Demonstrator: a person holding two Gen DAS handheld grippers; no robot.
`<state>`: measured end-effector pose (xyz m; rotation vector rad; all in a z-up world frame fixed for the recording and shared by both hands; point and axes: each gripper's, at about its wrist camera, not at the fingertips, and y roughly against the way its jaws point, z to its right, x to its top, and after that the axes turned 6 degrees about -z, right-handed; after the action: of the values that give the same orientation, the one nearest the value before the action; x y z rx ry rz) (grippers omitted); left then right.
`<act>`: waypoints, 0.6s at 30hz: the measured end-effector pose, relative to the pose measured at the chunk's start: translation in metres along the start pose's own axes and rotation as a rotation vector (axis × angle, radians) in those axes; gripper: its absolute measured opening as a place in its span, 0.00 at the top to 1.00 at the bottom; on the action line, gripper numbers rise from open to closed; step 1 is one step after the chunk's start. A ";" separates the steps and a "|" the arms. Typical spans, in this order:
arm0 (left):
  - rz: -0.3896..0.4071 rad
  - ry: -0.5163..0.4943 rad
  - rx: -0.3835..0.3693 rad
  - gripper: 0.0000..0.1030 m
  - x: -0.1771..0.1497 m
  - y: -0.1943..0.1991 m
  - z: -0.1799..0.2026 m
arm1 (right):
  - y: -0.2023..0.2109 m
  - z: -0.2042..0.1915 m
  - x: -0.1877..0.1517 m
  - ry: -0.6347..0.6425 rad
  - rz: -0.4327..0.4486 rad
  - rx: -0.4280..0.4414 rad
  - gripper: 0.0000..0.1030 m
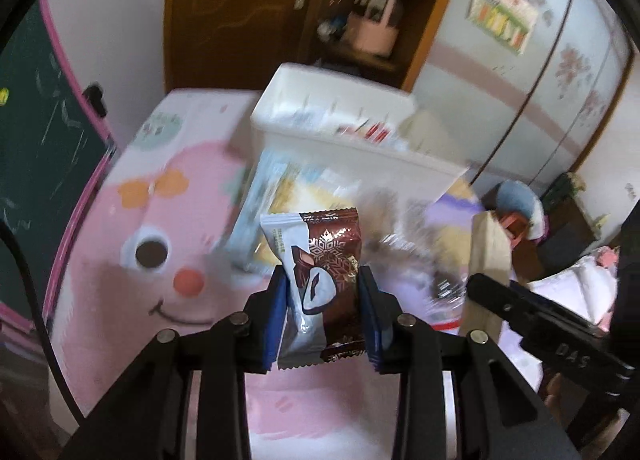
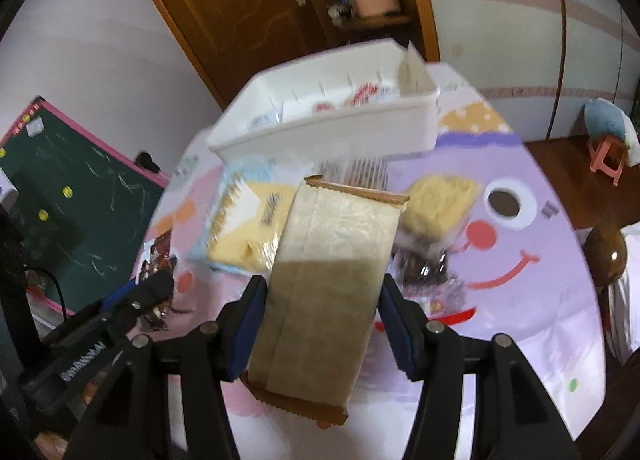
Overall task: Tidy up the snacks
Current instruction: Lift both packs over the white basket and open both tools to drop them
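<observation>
Snacks sit clamped: brown-and-white packet in the left tool, beige packet in the right tool.

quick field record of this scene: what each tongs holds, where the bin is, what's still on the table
left tongs: shut on a brown and white snack packet, held upright
right tongs: shut on a tan snack packet, wider than the other
bin: white, at the far side of the table, some packets already inside
table: round, with a cartoon face cover
still on table: a yellow packet and a few others, blurred
</observation>
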<state>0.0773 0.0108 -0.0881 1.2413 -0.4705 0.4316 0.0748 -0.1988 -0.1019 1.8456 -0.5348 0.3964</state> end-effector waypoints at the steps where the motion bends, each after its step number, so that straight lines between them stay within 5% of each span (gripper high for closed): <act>1: 0.023 -0.009 -0.020 0.69 0.010 0.012 0.005 | 0.006 -0.002 0.003 0.004 0.016 0.000 0.45; 9: 0.189 -0.147 -0.088 0.69 0.085 0.092 0.054 | 0.090 -0.010 0.071 0.049 0.185 0.021 0.45; 18: 0.376 -0.261 -0.046 0.69 0.174 0.163 0.112 | 0.172 -0.030 0.152 0.140 0.412 -0.057 0.45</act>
<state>0.1195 -0.0429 0.1663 1.1703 -0.9400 0.5743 0.1093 -0.2444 0.1229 1.6344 -0.8219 0.7715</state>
